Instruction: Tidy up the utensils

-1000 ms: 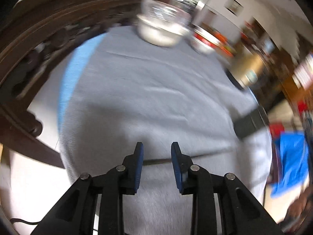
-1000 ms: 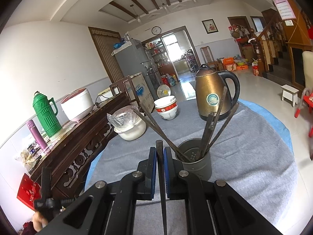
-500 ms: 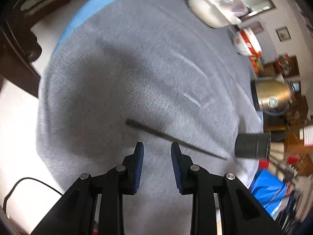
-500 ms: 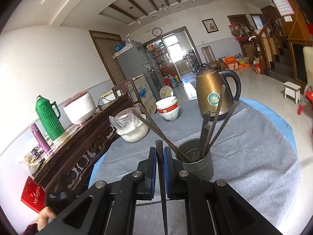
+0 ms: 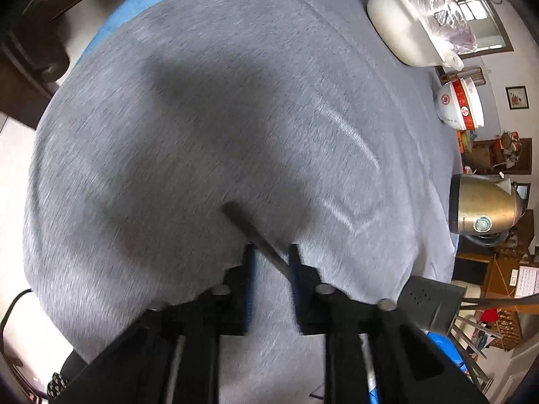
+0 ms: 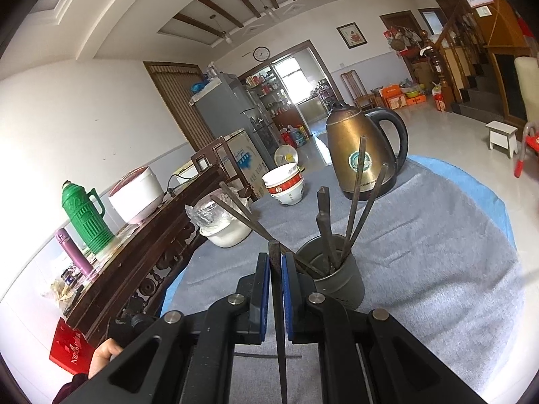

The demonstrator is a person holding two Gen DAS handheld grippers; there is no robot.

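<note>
In the left wrist view a dark chopstick [image 5: 256, 232] lies slantwise on the grey tablecloth [image 5: 235, 101], its near part running between the blue pads of my left gripper [image 5: 271, 252]. The jaws are closing around it, with cloth still showing between pad and stick. The grey utensil holder [image 5: 434, 299] sits at the lower right. In the right wrist view my right gripper [image 6: 276, 262] is shut on another dark chopstick [image 6: 278, 303], held upright just left of the holder [image 6: 340, 282], which has several chopsticks fanned out in it.
On the table beyond the holder stand a brass kettle [image 6: 360, 155], stacked red-and-white bowls [image 6: 286, 185] and a white pot with a plastic bag [image 6: 225, 229]. A dark carved sideboard [image 6: 151, 252] runs along the left with a green thermos [image 6: 84, 215]. A hand [image 6: 101, 353] shows at the lower left.
The left gripper has sunk toward the cloth and rolled, bringing the lying chopstick between its jaws. The right gripper has drifted slightly while keeping its hold on its chopstick.
</note>
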